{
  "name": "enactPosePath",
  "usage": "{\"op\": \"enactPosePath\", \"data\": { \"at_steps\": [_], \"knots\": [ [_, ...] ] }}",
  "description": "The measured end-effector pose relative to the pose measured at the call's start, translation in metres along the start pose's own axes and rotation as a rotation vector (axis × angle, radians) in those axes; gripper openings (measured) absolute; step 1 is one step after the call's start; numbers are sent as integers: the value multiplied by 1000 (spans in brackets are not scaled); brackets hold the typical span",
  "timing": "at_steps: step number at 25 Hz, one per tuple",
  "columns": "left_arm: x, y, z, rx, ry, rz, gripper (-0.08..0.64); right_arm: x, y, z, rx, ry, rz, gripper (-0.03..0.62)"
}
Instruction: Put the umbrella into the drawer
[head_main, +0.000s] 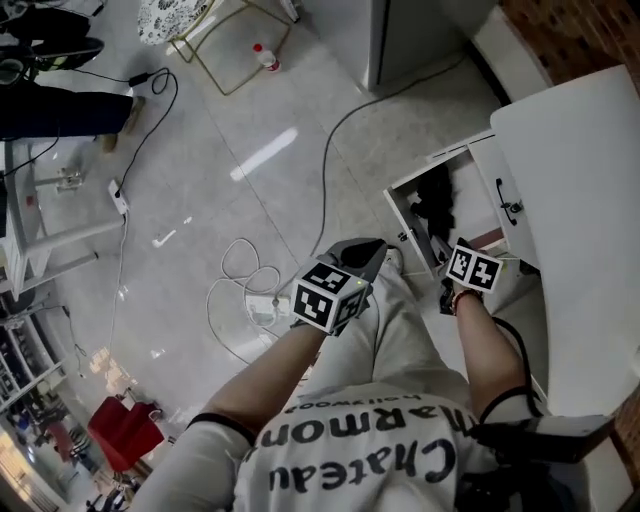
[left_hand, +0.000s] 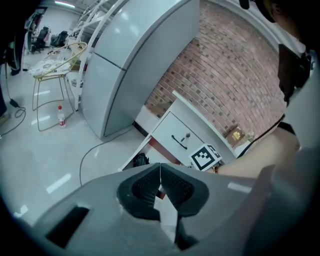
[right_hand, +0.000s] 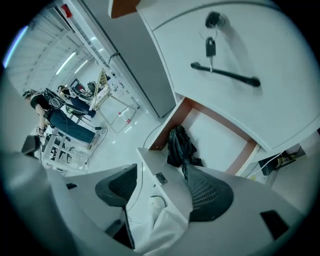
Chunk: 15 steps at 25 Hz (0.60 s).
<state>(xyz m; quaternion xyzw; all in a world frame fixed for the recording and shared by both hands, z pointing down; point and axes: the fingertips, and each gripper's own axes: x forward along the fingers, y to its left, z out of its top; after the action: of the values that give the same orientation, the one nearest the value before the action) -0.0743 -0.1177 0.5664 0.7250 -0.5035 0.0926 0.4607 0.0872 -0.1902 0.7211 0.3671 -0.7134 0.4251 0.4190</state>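
1. Standing widest in the scene was the white cabinet (head_main: 575, 190), its upper drawer front shut, with a key (right_hand: 210, 47) hanging in the lock above the bar handle.
2. Below it the lower drawer (head_main: 402, 212) was pulled out over the tiled floor (head_main: 250, 130), its inside open to the head view.
3. The black umbrella (right_hand: 179, 145) lay folded and bunched inside that drawer, towards the front panel, with no gripper touching it. By my reading the placing step was done, and only shutting the drawer could remain.
4. The right gripper (right_hand: 162, 175) hung just at the drawer's front, its fingers spread wide and gripping nothing. The white top edge of the front panel ran between them, close against the right-hand pad (right_hand: 210, 195). Whether it touched the pad I could not tell.
5. The left gripper (left_hand: 160, 182) was held back over the person's leg, well apart from the drawer, its pads pressed together with nothing between them.
6. The next move, as I judged it, called for a straight push on the front panel. The loose folds of the umbrella would have to stay below the rim so that nothing caught.
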Motion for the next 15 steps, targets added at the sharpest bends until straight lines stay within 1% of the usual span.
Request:
{"op": "enactPosePath", "data": {
  "at_steps": [4, 9, 11, 15],
  "knots": [
    [-32, -26, 40, 59, -57, -20, 17, -42, 25, 19, -4, -59, 31, 293],
    [-69, -61, 72, 106, -138, -53, 16, -93, 55, 37, -46, -127, 66, 293],
    [-83, -73, 85, 125, -170, -59, 15, -111, 66, 47, -37, -162, 79, 293],
    [-111, -86, 100, 144, -225, -71, 17, -141, 94, 62, 16, -228, 136, 293]
  ]
}}
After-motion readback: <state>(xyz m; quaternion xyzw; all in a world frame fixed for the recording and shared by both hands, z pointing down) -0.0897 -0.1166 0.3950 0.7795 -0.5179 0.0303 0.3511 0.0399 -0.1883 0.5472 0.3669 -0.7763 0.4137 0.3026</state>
